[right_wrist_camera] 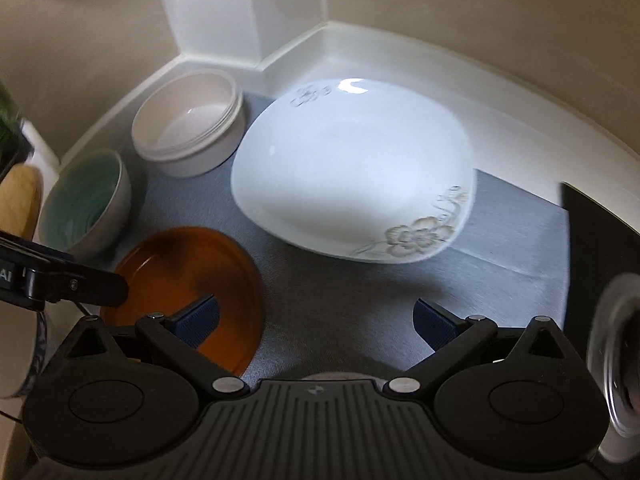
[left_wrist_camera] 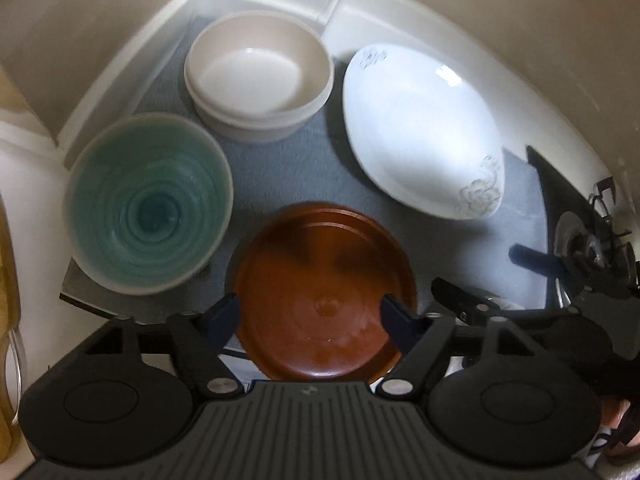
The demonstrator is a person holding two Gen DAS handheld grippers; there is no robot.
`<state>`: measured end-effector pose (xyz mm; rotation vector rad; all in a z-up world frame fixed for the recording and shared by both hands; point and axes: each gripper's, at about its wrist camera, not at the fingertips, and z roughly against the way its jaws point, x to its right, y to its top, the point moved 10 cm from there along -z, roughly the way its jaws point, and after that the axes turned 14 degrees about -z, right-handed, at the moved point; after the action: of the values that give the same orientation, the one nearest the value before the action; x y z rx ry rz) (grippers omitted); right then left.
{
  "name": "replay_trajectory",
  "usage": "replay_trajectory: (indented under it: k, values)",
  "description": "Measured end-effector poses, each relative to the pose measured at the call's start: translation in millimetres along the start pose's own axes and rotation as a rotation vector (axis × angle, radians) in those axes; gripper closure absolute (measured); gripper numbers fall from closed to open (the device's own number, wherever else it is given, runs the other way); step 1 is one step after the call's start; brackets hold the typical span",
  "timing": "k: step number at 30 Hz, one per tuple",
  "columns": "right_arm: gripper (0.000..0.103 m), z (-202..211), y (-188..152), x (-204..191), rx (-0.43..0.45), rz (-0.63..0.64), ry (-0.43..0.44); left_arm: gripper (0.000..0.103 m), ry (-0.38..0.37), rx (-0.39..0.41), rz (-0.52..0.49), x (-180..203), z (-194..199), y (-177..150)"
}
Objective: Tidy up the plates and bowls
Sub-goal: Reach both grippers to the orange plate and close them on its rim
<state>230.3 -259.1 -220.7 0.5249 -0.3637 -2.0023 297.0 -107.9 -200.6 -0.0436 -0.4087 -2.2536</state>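
Observation:
A brown plate point(left_wrist_camera: 326, 296) point(right_wrist_camera: 188, 280) lies on the grey mat at the front. A teal bowl point(left_wrist_camera: 148, 204) point(right_wrist_camera: 86, 204) stands to its left. Stacked cream bowls point(left_wrist_camera: 258, 74) point(right_wrist_camera: 190, 128) stand at the back. A white flowered plate point(left_wrist_camera: 420, 132) point(right_wrist_camera: 352, 180) lies at the right. My left gripper point(left_wrist_camera: 312, 316) is open and empty, hovering over the brown plate. My right gripper point(right_wrist_camera: 316, 320) is open and empty, above the mat in front of the white plate. The right gripper also shows at the right of the left wrist view point(left_wrist_camera: 580, 264).
The grey mat point(left_wrist_camera: 288, 168) point(right_wrist_camera: 344, 304) lies in a white-edged corner, with walls behind. A wooden board point(right_wrist_camera: 20, 200) stands at the left. A clear glass object point(right_wrist_camera: 620, 360) is at the right edge. The left gripper's finger point(right_wrist_camera: 68, 284) reaches in from the left.

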Motion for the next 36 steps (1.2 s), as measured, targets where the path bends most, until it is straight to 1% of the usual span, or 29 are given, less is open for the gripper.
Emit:
replay_trajectory:
  k: [3, 7, 10, 11, 13, 14, 15, 16, 17, 18, 19, 20, 21, 24, 25, 27, 28, 29, 30, 32, 33, 34, 35, 36]
  values:
    - [0.003, -13.8, -1.0, -5.3, -0.045, 0.017, 0.021, 0.027, 0.004, -0.023, 0.009, -5.1, -5.4, -3.7]
    - [0.006, -32.0, -4.7, -13.4, -0.102, 0.030, 0.047, 0.027, 0.017, -0.044, 0.009, -11.1, -10.5, -4.7]
    - [0.014, -43.7, -9.3, -17.7, -0.144, 0.025, 0.057, 0.027, 0.021, -0.056, 0.014, -15.1, -15.6, -4.9]
    - [0.014, -46.0, -11.0, -18.6, -0.155, 0.021, 0.065, 0.027, 0.019, -0.063, 0.014, -16.1, -17.2, -5.6]
    - [0.015, -45.6, -11.6, -22.1, -0.137, 0.047, 0.064, 0.027, 0.018, -0.077, 0.013, -15.9, -21.8, -6.7]
    - [0.022, -44.5, -12.9, -23.2, -0.128, 0.061, 0.058, 0.027, 0.016, -0.082, 0.011, -15.2, -23.6, -7.3]
    - [0.032, -42.8, -12.8, -23.5, -0.112, 0.076, 0.052, 0.027, 0.012, -0.086, 0.008, -13.9, -25.0, -7.4]
    - [0.038, -40.7, -12.8, -23.3, -0.096, 0.096, 0.039, 0.027, 0.009, -0.089, 0.007, -12.3, -26.3, -7.4]
    - [0.054, -38.1, -12.5, -22.2, -0.080, 0.118, 0.029, 0.027, 0.004, -0.091, 0.005, -11.2, -27.0, -8.0]
    - [0.068, -35.9, -11.7, -20.3, -0.065, 0.130, 0.023, 0.027, -0.002, -0.095, 0.004, -9.9, -28.3, -7.9]
    - [0.073, -33.8, -11.3, -18.6, -0.059, 0.128, 0.033, 0.027, -0.006, -0.098, 0.004, -9.0, -30.4, -7.7]
    - [0.089, -32.1, -11.1, -16.3, -0.058, 0.116, 0.045, 0.027, -0.010, -0.104, 0.007, -8.5, -32.4, -8.0]
    - [0.095, -31.4, -11.0, -14.4, -0.060, 0.103, 0.055, 0.027, -0.013, -0.113, 0.012, -8.9, -35.0, -8.5]
    - [0.095, -28.5, -12.3, -7.1, -0.057, 0.066, 0.075, 0.027, -0.023, -0.138, 0.036, -9.7, -44.6, -10.6]
    - [0.095, -26.7, -12.2, -3.2, -0.056, 0.054, 0.077, 0.029, -0.030, -0.143, 0.043, -9.8, -47.8, -11.6]
    - [0.096, -24.8, -13.2, 0.9, -0.058, 0.035, 0.086, 0.034, -0.041, -0.144, 0.051, -8.2, -52.1, -11.0]
    - [0.096, -23.4, -13.1, 3.1, -0.059, 0.023, 0.093, 0.041, -0.052, -0.126, 0.043, -5.9, -52.1, -8.1]
    - [0.096, -22.3, -13.0, 4.5, -0.059, 0.013, 0.098, 0.042, -0.065, -0.127, 0.041, -3.5, -53.2, -7.1]
    - [0.096, -20.3, -13.5, 5.5, -0.059, 0.008, 0.100, 0.047, -0.060, -0.122, 0.041, -3.0, -53.2, -6.0]
    - [0.096, -17.4, -13.5, 6.5, -0.055, 0.005, 0.097, 0.051, -0.041, -0.119, 0.038, -3.6, -53.1, -4.5]
    - [0.096, -18.2, -14.4, 7.1, -0.052, 0.002, 0.097, 0.061, -0.025, -0.112, 0.037, -5.2, -52.5, -3.2]
    - [0.096, -17.6, -14.3, 8.5, -0.049, -0.002, 0.094, 0.078, -0.001, -0.106, 0.032, -7.5, -52.6, -2.5]
    - [0.096, -16.8, -13.5, 10.2, -0.046, -0.009, 0.091, 0.085, 0.014, -0.106, 0.032, -10.7, -52.2, -2.9]
    - [0.096, -16.9, -11.7, 11.1, -0.043, -0.016, 0.091, 0.091, 0.011, -0.108, 0.039, -13.5, -51.9, -4.1]
